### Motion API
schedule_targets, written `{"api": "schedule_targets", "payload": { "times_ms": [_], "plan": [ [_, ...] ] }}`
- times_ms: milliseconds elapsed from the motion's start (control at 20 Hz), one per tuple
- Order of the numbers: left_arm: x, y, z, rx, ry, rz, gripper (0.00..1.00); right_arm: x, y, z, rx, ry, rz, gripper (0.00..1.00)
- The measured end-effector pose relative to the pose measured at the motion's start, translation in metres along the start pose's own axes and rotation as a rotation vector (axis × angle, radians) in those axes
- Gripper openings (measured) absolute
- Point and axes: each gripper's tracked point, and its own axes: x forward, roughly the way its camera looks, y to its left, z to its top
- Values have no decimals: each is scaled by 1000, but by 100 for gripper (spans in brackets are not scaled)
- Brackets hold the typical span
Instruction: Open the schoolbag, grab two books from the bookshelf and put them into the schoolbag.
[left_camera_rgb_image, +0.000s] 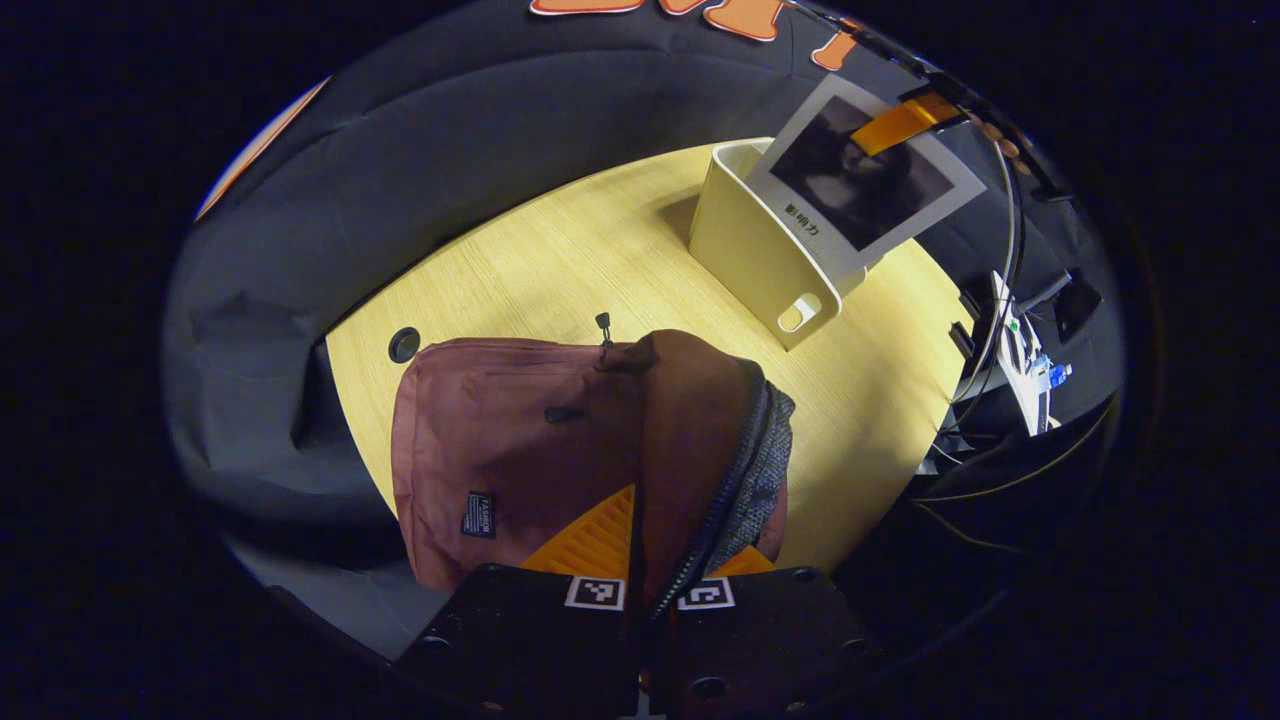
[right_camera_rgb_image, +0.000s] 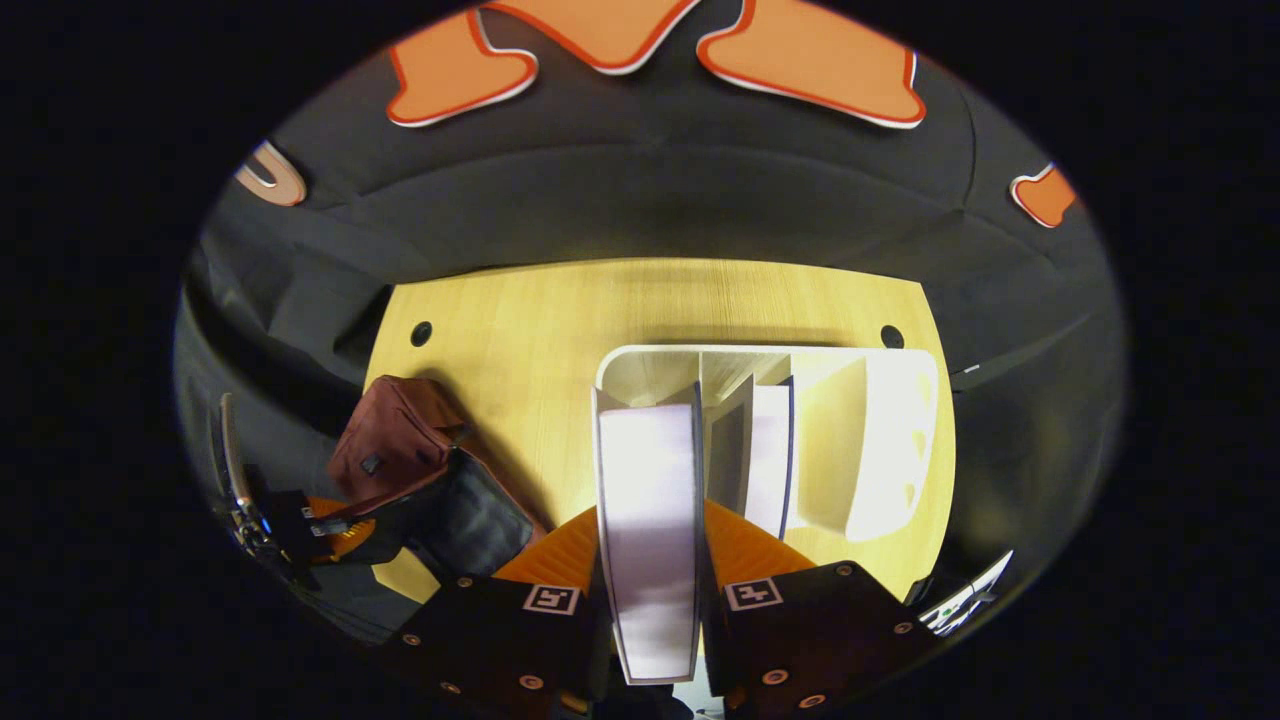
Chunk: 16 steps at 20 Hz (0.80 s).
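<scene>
We list a wooden table (right_camera_rgb_image: 500, 330); on it a cream bookshelf (right_camera_rgb_image: 900, 440) and, well to one side, the schoolbag (left_camera_rgb_image: 480, 440). Left gripper (left_camera_rgb_image: 650, 580) pinches the schoolbag's opened flap. Right gripper (right_camera_rgb_image: 655, 590) clamps a book (right_camera_rgb_image: 650, 500) above the bookshelf; another book (right_camera_rgb_image: 770, 450) stands inside.

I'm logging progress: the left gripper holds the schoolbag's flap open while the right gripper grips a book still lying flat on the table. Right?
Not quite. The right gripper grips the book upright over the bookshelf, not flat on the table, as the right gripper view shows. The left gripper does hold the schoolbag flap.
</scene>
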Motion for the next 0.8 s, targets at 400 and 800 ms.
{"api": "schedule_targets", "payload": {
  "times_ms": [400, 800],
  "plan": [
    [-1, 3, -2, 15, -10, 6, 0, -68, 10, -13, 72, -119, 93, 37],
    [0, -1, -1, 21, -7, 20, 0, -59, 48, -62, 176, -137, 230, 36]
  ]
}}
